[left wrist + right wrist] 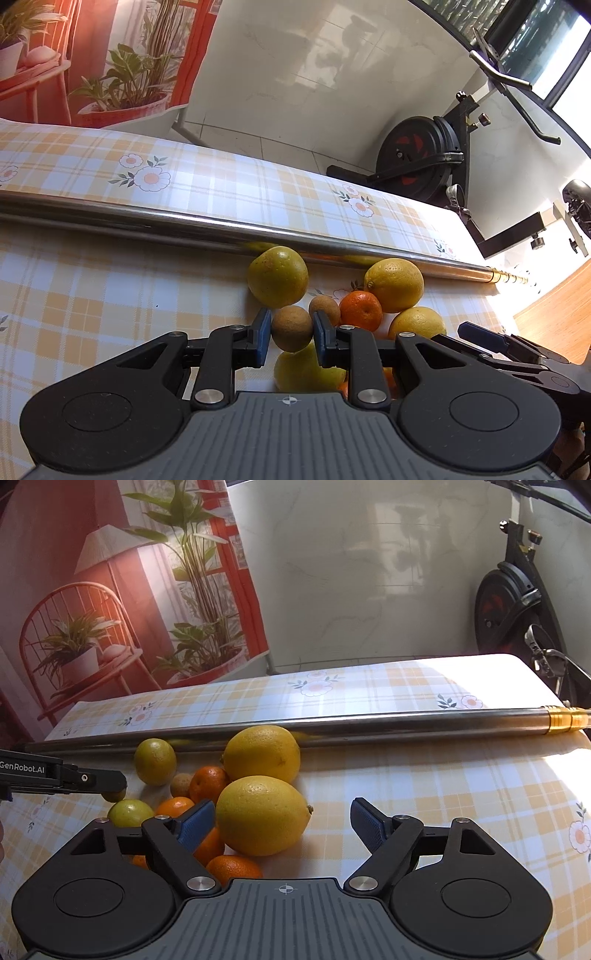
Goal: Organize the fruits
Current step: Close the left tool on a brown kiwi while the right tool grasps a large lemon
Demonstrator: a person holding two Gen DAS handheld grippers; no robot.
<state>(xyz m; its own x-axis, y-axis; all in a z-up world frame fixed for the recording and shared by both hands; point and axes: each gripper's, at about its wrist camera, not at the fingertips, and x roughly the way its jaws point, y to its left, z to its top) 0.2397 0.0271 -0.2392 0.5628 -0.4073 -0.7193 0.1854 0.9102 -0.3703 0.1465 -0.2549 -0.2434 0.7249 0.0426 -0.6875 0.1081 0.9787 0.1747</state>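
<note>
In the left wrist view my left gripper (292, 338) is shut on a small brown round fruit (291, 328), its blue pads pressing both sides. A yellow-green fruit (303, 371) lies below it. Ahead lie a greenish orange (277, 277), a second brown fruit (325, 308), a tangerine (361, 310) and two lemons (394, 284). In the right wrist view my right gripper (282, 827) is open around a large lemon (262, 814), touching neither pad. Another lemon (263, 758), several tangerines (208, 784) and green fruits (155, 761) crowd to the left, where the left gripper (118, 786) reaches in.
A long steel tube (369, 722) with a brass end lies across the checked tablecloth (461, 794) just behind the fruit. An exercise bike (509, 602) stands past the table's far right edge. A printed backdrop (129, 590) hangs at the back left.
</note>
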